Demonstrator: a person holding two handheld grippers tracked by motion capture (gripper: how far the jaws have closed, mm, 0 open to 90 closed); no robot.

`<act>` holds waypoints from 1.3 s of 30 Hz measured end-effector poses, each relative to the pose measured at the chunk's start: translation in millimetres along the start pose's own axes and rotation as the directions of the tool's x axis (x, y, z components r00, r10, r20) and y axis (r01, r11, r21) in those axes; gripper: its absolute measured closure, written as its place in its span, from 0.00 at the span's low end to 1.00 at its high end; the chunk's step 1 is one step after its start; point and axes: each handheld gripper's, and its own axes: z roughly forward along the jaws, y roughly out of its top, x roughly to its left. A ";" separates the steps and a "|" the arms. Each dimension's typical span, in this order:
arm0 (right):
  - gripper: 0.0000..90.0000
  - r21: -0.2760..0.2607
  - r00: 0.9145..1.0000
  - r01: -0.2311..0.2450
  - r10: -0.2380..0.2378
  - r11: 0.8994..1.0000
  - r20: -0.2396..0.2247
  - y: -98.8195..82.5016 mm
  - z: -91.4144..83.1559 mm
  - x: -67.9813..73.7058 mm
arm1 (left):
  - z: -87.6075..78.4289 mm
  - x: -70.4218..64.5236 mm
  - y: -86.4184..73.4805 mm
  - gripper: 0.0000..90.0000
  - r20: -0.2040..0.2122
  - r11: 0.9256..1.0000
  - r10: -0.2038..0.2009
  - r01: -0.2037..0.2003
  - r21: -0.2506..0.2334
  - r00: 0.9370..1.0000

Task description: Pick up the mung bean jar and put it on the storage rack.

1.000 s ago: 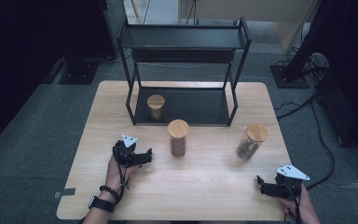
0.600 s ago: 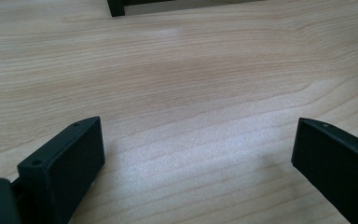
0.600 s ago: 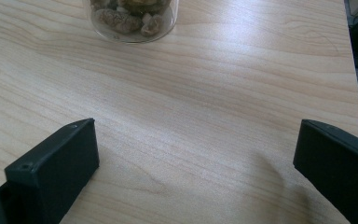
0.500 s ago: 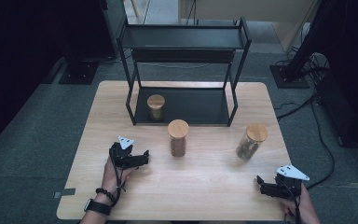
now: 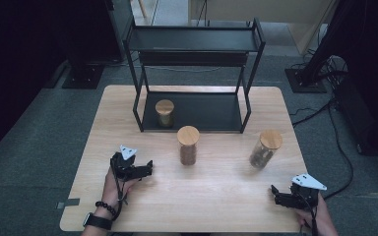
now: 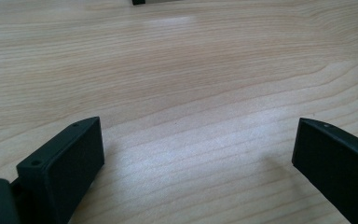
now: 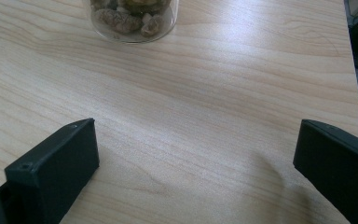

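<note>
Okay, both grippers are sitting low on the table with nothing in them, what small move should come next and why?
Probably ease the right gripper forward toward the glass jar of brown lumps with the round wooden lid. Its jaws stand wide open and empty, and the right gripper view shows that jar's base straight ahead over bare light wooden table. The left gripper is open too.
</note>
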 end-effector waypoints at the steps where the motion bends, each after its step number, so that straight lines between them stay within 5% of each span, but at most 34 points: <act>1: 0.00 0.000 1.000 0.001 -0.001 1.000 0.000 0.0 0.0 0.0 | -1.0 0.9 -0.7 0.03 -0.001 1.000 0.003 -0.003 0.002 1.000; 13: 0.00 -0.001 1.000 0.003 -0.003 1.000 0.001 -0.1 -0.2 0.3 | -10.1 11.7 -8.8 0.03 -0.005 1.000 -0.007 0.007 0.001 1.000; 39: 0.00 -0.006 1.000 0.013 -0.013 1.000 0.012 -0.3 -0.7 1.6 | -25.5 19.7 -23.0 0.03 -0.017 0.999 0.049 -0.049 0.014 0.999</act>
